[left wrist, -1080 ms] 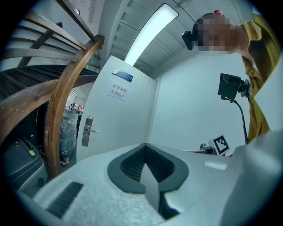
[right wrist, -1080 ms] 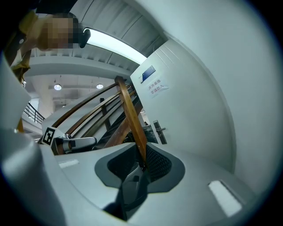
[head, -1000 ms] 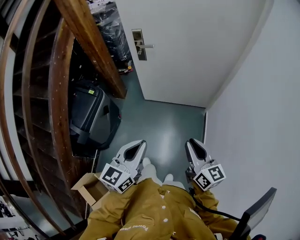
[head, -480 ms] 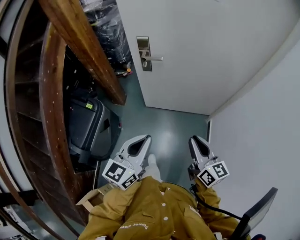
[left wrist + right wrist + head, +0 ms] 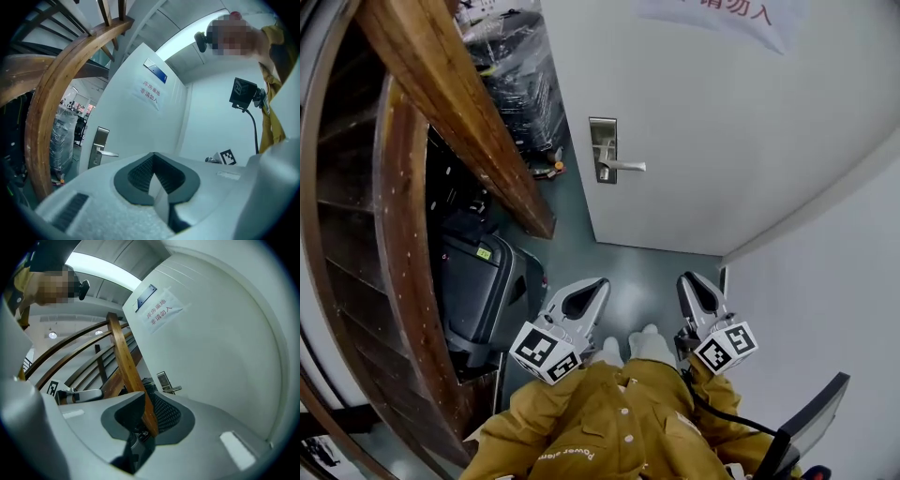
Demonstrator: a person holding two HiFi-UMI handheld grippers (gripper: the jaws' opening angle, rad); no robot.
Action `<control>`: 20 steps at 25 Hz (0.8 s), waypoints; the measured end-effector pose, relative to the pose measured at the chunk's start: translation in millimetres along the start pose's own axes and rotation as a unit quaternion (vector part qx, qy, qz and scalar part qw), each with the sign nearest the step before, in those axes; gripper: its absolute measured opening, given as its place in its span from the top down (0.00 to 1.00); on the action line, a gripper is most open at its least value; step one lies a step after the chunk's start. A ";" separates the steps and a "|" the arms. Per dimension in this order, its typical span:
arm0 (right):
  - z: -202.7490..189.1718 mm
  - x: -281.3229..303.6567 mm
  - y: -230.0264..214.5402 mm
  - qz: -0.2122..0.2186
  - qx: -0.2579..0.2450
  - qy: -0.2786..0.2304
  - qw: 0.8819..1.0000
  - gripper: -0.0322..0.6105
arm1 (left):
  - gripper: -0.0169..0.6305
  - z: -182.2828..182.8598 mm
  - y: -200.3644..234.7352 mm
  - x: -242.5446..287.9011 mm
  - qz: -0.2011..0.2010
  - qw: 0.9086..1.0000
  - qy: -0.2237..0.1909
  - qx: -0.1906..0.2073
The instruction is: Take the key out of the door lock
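1. Progress: we judge the task barely begun. Neither gripper has reached the door (image 5: pixel 722 122) (approach stage only).
2. Key location: we cannot make out the key in any view, as it is too small. We expect it in the lock plate (image 5: pixel 603 148), by the handle (image 5: pixel 626 166), well apart from both grippers.
3. The left gripper (image 5: pixel 596 286) has its jaws slightly apart, with nothing between them.
4. The right gripper (image 5: pixel 692 281) has just been closing its jaws. They stand partly apart and empty.
5. Remaining: we must still reach the lock plate, clamp the key and withdraw it.
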State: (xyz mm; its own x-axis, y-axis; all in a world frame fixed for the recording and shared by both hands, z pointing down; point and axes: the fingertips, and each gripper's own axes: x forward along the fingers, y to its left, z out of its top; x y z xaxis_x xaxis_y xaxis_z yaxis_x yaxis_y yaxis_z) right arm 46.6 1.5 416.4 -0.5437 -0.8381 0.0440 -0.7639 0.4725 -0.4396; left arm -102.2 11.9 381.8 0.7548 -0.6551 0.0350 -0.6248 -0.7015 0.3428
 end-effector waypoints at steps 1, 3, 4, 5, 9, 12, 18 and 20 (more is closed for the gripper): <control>1.7 8.3 -5.2 -0.001 0.001 0.001 1.000 0.85 | 0.98 2.2 8.3 5.1 0.002 1.000 0.000 0.000; 3.6 24.8 -17.0 -0.001 0.006 0.005 1.000 0.85 | 0.98 5.5 25.1 15.4 0.008 1.000 0.001 -0.001; 4.7 33.3 -23.9 0.001 0.009 0.008 1.000 0.85 | 0.98 6.9 33.8 21.6 0.012 1.000 0.001 -0.002; 6.5 42.1 -31.8 0.003 0.010 0.011 1.000 0.85 | 0.98 8.4 42.5 29.1 0.017 1.000 0.001 -0.003; 19.5 79.0 -69.1 0.016 0.011 0.021 1.000 0.85 | 0.98 17.8 73.4 71.3 0.031 1.000 -0.001 -0.003; 28.0 103.7 -92.4 0.030 0.018 0.032 0.999 0.85 | 0.98 30.9 95.5 106.4 0.037 0.999 0.001 0.003; 37.3 139.2 -129.0 0.068 0.021 0.044 0.997 0.85 | 0.98 82.1 147.5 169.0 0.046 0.998 -0.017 0.044; 36.1 150.4 -138.6 0.076 0.024 0.043 0.996 0.85 | 0.98 99.1 169.3 189.2 0.052 0.997 -0.015 0.060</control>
State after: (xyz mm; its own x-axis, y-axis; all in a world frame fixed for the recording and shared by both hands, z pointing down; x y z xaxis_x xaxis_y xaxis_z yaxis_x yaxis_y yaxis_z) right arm 83.2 -199.9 451.6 -0.6816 -0.7301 0.0485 -0.6532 0.5773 -0.4900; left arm -85.0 -258.7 353.5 0.6793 -0.7330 0.0356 -0.7203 -0.6567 0.2233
